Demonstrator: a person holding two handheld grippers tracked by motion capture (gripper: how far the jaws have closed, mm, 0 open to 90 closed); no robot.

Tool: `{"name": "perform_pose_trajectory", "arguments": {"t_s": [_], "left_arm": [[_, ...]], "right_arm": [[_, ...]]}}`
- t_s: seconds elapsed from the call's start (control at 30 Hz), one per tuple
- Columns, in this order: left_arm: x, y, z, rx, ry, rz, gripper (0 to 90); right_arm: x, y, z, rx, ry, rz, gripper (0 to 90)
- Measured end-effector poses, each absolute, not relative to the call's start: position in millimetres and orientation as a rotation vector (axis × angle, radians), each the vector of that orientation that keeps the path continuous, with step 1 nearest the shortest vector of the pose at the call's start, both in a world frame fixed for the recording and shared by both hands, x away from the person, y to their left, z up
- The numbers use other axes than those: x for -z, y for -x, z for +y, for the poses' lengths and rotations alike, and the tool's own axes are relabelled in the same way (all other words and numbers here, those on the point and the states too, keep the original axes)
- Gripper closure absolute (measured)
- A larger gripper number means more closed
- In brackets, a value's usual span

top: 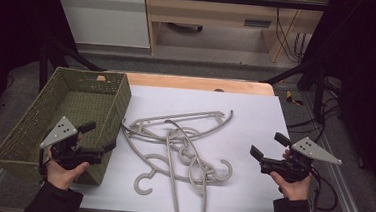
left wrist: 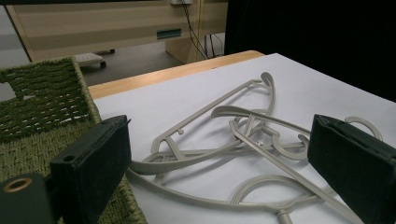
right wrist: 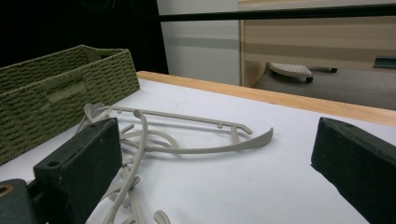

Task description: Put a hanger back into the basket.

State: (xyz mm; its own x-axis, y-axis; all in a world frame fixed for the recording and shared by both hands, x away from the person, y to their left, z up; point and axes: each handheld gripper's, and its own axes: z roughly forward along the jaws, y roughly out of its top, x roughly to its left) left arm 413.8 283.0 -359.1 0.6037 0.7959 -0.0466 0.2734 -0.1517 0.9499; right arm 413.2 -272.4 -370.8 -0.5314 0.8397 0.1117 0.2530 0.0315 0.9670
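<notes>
A tangled heap of hangers (top: 183, 146) lies on the middle of the table (top: 255, 115), its hooks towards the near edge and two long stems reaching past that edge. A woven basket (top: 18, 139) stands to the left of the heap, its right wall just beside the nearest hanger arm (whether they touch is hard to tell). The left gripper (top: 99, 139) hangs over the basket's near right corner, jaws apart and pointing at the heap. The right gripper (top: 268, 146) hovers near the table's right edge, well apart from the hangers, jaws spread. Behind the table stands a cabinet (top: 207, 12).
</notes>
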Motion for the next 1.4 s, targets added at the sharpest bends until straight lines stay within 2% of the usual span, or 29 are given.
{"name": "perform_pose_trajectory", "arguments": {"t_s": [0.4,0.67,1.07,1.4], "left_arm": [[357.8,-412.0,283.8,-0.591,-1.712,0.88,5.8],[357.3,-410.5,284.4,-0.602,-1.716,0.875,5.8],[356.6,-410.0,285.4,-0.607,-1.718,0.876,5.8],[356.9,-409.9,284.6,-0.612,-1.723,0.874,5.8]], "right_arm": [[370.2,-410.7,-262.4,-1.483,-1.123,1.87,2.1],[369.3,-403.1,-239.2,-1.416,-1.134,1.955,4.4],[396.9,-384.9,-199.6,-1.331,-1.134,2.183,8.9],[413.5,-374.8,-181.6,-1.299,-1.165,2.299,16.5]]}}
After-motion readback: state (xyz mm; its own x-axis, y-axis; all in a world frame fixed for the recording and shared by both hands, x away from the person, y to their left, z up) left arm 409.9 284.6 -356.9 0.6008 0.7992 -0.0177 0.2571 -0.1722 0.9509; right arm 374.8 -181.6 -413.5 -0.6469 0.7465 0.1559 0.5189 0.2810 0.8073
